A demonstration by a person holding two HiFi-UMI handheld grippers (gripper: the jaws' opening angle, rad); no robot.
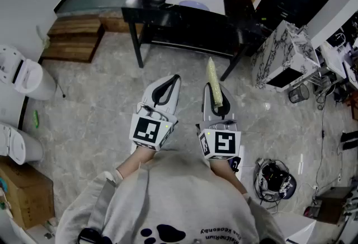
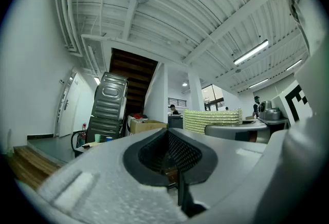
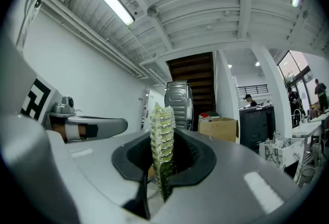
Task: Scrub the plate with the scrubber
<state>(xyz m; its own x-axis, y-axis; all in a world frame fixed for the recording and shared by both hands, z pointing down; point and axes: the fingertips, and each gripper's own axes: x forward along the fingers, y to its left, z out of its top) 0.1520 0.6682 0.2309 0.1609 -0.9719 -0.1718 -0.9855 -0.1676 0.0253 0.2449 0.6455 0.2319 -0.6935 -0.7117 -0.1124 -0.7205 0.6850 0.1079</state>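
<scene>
The right hand-held gripper point(image 1: 215, 96) is clamped on the scrubber point(image 3: 163, 135), held edge-up and about level for carrying. The left hand-held gripper point(image 2: 172, 148) is closed on nothing, free to steady. The plate point(image 1: 194, 5), probably that pale disc, sits on the counter point(image 1: 162, 18), well ahead.

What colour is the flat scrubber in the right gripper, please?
Pale yellow-green flat scrubber; best in right gripper view.

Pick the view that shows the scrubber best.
Right gripper view: the scrubber fills the centre, edge-on, clamped in the right hand-held gripper. Head view shows the scrubber small, jutting forward. Left gripper view shows only its broad side, further off.
</scene>
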